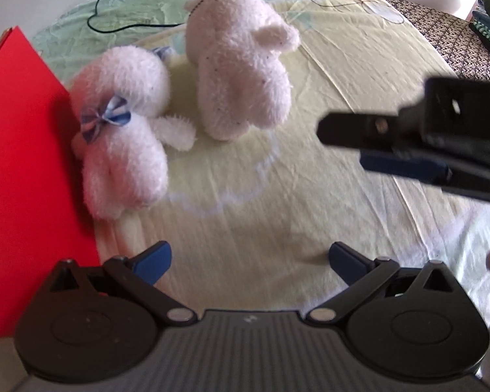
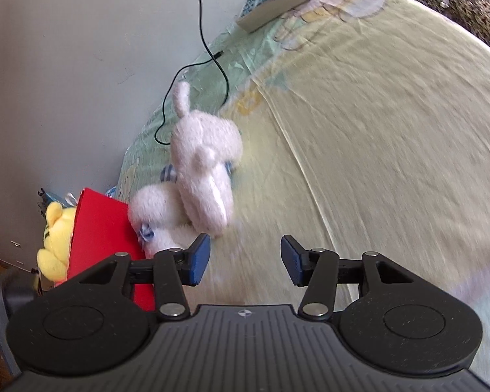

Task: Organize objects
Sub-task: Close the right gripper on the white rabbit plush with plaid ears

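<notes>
While both tools (image 1: 250,261) (image 2: 245,259) gape empty, plush pair (image 1: 179,98) hugs red box (image 1: 23,179) edge; sheet (image 2: 392,147) rt clear.

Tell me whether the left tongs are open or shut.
Open. The left tongs show blue fingertips spread wide apart, with only the pale yellow bedsheet between them and nothing gripped.

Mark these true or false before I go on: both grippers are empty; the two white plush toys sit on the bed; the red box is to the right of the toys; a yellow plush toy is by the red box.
1. Both grippers are empty: true. The left gripper and right gripper are open, nothing between the fingers.
2. The white plush toys sit on the bed: true.
3. The red box is right of the toys: false, it is on their left.
4. A yellow plush toy is by the red box: true.
</notes>
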{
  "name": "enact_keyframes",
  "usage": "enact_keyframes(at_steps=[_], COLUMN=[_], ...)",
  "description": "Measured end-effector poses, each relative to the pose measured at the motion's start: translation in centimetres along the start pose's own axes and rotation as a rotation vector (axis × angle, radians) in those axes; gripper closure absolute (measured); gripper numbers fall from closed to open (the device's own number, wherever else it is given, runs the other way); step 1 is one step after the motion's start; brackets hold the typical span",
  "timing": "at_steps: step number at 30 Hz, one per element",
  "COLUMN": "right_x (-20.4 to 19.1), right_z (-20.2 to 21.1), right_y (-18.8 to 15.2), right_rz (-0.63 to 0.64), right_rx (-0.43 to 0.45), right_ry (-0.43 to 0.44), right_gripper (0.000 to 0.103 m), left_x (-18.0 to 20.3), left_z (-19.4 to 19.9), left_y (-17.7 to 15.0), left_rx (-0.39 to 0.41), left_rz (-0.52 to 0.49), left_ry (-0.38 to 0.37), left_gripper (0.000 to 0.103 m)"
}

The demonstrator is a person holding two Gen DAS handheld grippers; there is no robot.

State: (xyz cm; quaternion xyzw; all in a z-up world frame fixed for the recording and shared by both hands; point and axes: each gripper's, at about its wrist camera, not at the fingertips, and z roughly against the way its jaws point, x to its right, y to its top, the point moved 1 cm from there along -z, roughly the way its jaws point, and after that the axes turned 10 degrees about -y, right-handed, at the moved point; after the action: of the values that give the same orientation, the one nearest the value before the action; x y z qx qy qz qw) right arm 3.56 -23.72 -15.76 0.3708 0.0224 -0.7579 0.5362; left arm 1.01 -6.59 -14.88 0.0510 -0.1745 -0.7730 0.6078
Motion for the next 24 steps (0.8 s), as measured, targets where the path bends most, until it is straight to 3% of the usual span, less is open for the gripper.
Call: enact_keyframes(at_steps=[5,14,17,18,19,24], right_x=[-2.0,-3.4,-3.1,-3.1,-2.9,-2.3], right_z=[-1.2,-4.0,-4.8,-5.1,-5.2,-4.0], right_y=[1.4,2.4,2.4,2.5,2.4,2.0], right_rz=[0.085,0.135,0.121,0.114,0.103,0.079], right_rx=[-0.021,-0.039,-0.058,-0.069,-0.084,-0.066], right_ry=[0.028,-0.003,-0.007,-0.001,0.015,0.039], right_gripper=[0.041,0.043,0.051,0.067,0.075,0.080], left_x=[-0.4,-1.6,-1.9,-2.0,-2.1,-2.3], left_z=[0.0,0.6,0.9,1.0,1.1,1.3], left_y=[0.0,-0.3,-0.5,-0.5,-0.5,-0.6], left_rx=[-0.002,0.007,0.013,0.014,0.014,0.016], left_rz=[-0.011,-0.007,0.003,0.006,0.009,0.024], left_ry=[-0.023,-0.029,-0.032,-0.034,-0.035,-0.036], left_gripper=[0.000,0.000,0.000,0.000,0.000,0.000])
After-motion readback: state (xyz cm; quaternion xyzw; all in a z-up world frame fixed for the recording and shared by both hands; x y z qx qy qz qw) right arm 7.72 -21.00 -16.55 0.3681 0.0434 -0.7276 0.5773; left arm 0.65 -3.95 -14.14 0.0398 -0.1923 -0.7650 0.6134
